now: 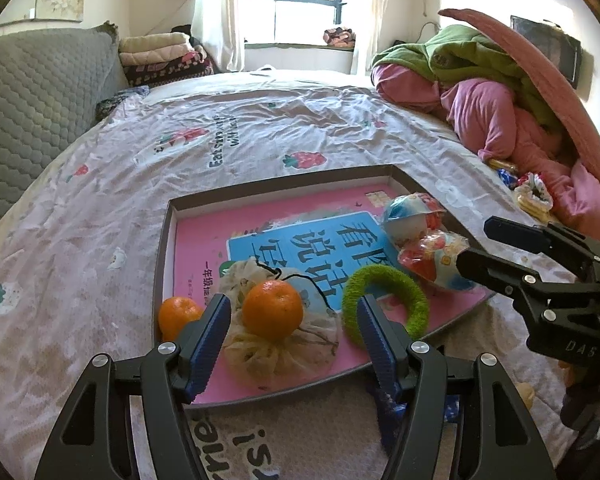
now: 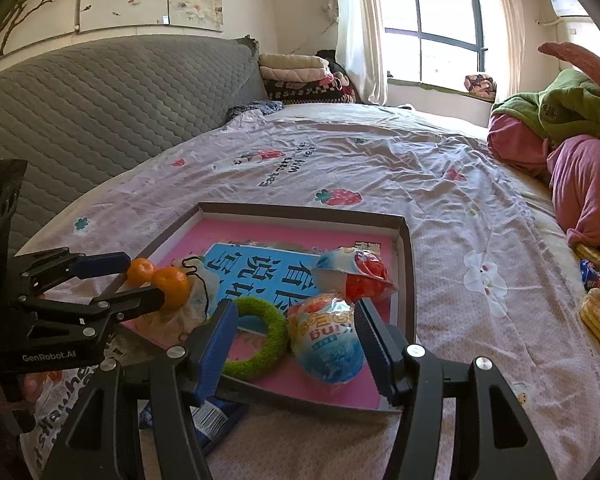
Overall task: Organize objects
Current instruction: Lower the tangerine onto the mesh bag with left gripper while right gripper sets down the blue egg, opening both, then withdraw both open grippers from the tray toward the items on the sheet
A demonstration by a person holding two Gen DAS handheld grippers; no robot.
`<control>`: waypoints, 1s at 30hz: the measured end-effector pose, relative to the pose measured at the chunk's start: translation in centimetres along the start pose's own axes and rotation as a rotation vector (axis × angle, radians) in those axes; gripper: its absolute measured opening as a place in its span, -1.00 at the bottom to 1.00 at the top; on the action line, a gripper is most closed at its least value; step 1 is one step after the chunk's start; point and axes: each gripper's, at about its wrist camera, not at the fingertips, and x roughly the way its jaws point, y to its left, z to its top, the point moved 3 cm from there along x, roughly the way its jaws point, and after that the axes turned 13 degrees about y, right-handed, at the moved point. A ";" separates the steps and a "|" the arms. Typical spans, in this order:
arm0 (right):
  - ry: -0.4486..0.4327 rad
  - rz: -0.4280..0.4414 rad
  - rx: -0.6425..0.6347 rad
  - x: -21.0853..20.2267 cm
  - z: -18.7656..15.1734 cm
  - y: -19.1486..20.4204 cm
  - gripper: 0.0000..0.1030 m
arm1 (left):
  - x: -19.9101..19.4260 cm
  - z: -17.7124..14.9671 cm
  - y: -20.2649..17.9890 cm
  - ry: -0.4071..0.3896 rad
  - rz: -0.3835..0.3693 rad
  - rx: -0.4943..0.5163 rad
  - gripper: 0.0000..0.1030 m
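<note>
1. Everything sits in a shallow tray (image 2: 407, 264) on the bed (image 2: 380, 168), with a pink-and-blue book (image 1: 300, 236) lying flat as its floor.
2. Left claw (image 1: 294, 316) is spread open and grasping nothing. It hangs over the near left corner of the tray, with an orange (image 1: 272, 309) showing right between its blue pads, though the pads aren't touching it.
3. That orange rests on a crumpled drawstring pouch (image 1: 278, 354), and a second orange (image 1: 178, 316) sits just beside it in the corner. I'd guess both are firm, roundish and apt to roll, so pinch across the widest part, not too hard.
4. The pouch looks thin and floppy. Grab a bunch of fabric or the black cord; it'll sag.
5. Right claw (image 2: 296, 332) is open too, nothing held. A wrapped snack packet (image 2: 326, 340) lies near its right pad without being squeezed, as far as I can see.
6. A second snack packet (image 2: 354, 274) lies just behind it. Both wrappers look shiny, so probably slippery and crinkly, light, maybe crushable. Take them around the belly, gently.
7. The fuzzy green ring (image 2: 260, 332) sits between pouch and packets. Soft and light, I reckon; pinching its band anywhere should work.
</note>
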 end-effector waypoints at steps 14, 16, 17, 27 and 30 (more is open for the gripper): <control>-0.007 0.004 0.016 -2.7 -2.6 1.0 0.21 | -1.6 -2.3 -2.2 0.011 -0.037 0.011 0.31; -0.008 0.006 0.012 -3.0 -2.9 1.3 0.21 | -1.8 -2.6 -2.5 0.013 -0.044 0.009 0.31; -0.009 0.003 0.011 -3.3 -3.1 1.5 0.21 | -1.9 -2.8 -2.7 0.014 -0.048 0.007 0.31; 0.035 -0.023 0.024 -4.7 -6.6 1.7 0.21 | -1.6 -4.6 -3.9 0.052 -0.059 -0.009 0.31; 0.055 -0.017 0.040 -5.0 -8.0 1.7 0.21 | -1.5 -5.0 -4.4 0.056 -0.059 -0.004 0.31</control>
